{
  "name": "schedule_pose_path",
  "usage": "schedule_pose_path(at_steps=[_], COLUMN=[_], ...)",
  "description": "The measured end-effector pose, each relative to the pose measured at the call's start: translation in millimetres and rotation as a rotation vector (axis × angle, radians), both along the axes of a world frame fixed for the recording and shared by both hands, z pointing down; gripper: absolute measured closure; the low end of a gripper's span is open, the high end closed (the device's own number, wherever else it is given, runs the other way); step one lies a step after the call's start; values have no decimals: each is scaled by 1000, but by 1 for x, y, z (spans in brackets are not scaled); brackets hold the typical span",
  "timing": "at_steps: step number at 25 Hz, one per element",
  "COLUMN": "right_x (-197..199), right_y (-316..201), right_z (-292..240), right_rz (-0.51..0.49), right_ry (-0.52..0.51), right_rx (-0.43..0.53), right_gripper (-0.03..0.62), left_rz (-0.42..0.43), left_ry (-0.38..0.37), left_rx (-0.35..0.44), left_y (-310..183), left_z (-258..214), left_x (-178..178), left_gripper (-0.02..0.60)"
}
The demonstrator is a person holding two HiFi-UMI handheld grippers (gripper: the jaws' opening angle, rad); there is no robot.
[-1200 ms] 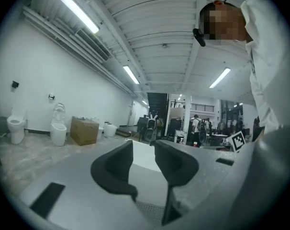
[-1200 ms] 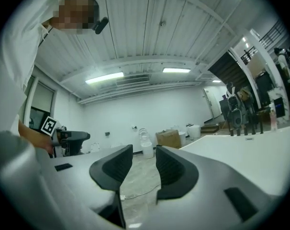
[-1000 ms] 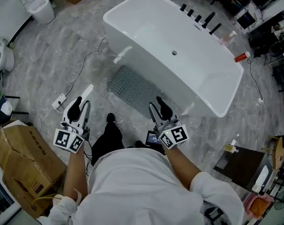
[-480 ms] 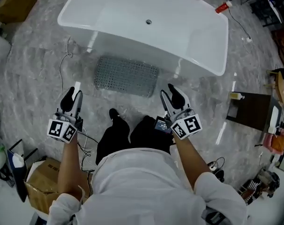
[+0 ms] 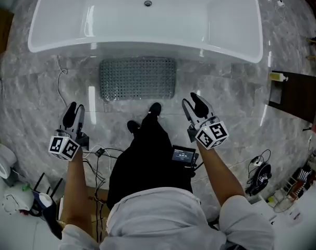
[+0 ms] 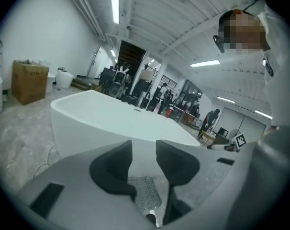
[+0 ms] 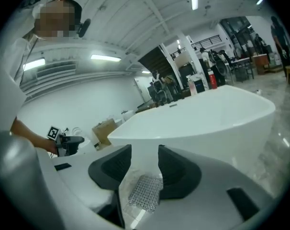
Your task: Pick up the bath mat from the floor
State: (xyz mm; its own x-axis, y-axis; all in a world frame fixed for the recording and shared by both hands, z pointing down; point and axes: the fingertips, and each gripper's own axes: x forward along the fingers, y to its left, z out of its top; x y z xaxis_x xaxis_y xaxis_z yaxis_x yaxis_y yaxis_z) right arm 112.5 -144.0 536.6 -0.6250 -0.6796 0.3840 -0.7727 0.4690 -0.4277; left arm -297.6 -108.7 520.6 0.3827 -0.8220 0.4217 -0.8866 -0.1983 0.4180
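Observation:
A grey perforated bath mat (image 5: 137,78) lies flat on the marble floor, right against the front of the white bathtub (image 5: 147,20). My left gripper (image 5: 73,112) is held in the air to the mat's lower left, its jaws opening with nothing between them. My right gripper (image 5: 193,105) hovers to the mat's lower right, its jaws opening too and empty. Both are well short of the mat. The mat (image 6: 146,200) shows far off between the jaws in the left gripper view, and the mat (image 7: 145,191) likewise in the right gripper view.
The person's dark-trousered legs and shoes (image 5: 147,119) stand between the grippers, just below the mat. Cables (image 5: 60,85) trail on the floor at left. A dark cabinet (image 5: 299,95) stands at right, and clutter (image 5: 22,202) lies at lower left.
The view has swung so the tub and mat now lie square ahead instead of angled. Both grippers moved closer to the mat, and their jaws stand slightly wider.

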Motion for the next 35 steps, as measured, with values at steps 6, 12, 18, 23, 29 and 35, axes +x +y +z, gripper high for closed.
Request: schedule_pose_path(at_steps=[6, 12, 18, 23, 29, 35], right_x=[24, 32, 37, 52, 54, 76], right_y=[-22, -33, -26, -28, -27, -21], right_z=[143, 270, 401, 473, 546, 622], right_rz=[109, 118, 95, 124, 93, 110], right_ry=[-39, 72, 152, 203, 234, 275], right_rx=[-263, -383, -515, -555, -557, -579], right_gripper=[408, 407, 395, 393, 393, 377], left_rz=[-36, 13, 49, 48, 89, 106], left_ry=[144, 82, 79, 95, 44, 6], left_rx=[-222, -410, -519, -616, -706, -727], left_y=[-22, -17, -26, -15, 8, 16], left_z=[129, 269, 404, 489, 564, 638], left_x=[-12, -38, -69, -74, -84, -95], left_gripper=[416, 410, 396, 370, 360, 352])
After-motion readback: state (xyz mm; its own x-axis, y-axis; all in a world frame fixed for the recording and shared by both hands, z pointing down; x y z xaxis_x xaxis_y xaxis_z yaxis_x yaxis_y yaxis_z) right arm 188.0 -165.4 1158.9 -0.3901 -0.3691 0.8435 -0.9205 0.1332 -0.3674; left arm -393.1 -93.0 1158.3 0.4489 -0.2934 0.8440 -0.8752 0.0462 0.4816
